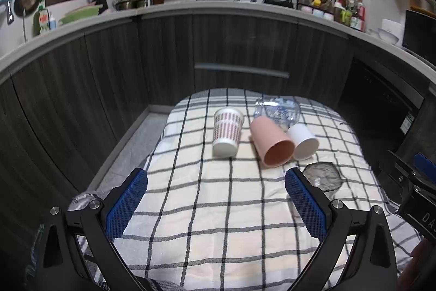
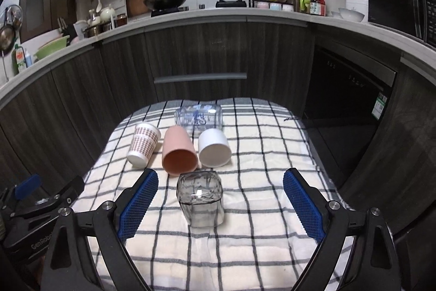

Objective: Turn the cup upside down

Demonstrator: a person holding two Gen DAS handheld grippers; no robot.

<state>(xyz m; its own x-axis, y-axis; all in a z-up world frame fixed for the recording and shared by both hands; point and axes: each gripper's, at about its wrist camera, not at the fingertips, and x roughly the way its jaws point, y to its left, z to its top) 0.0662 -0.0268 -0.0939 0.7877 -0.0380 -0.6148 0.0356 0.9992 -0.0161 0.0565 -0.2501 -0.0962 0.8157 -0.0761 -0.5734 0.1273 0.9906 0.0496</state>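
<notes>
The smoky glass cup (image 2: 200, 199) stands on the checked cloth (image 2: 259, 209), right in front of the right hand-held gripper (image 2: 220, 198), whose blue pads are spread wide. The left hand-held gripper (image 1: 216, 198) is spread wide too and holds nothing. To do it well, I think, pinch the cup's middle gently, lift, then turn slowly, clear of the pink cup (image 2: 178, 152) lying nearby.

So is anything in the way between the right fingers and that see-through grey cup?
Nothing visible is. The grey glass cup stands on the checked cloth, straight ahead between the open right gripper fingers. The pink cup and white cup lie behind it, farther away.
</notes>
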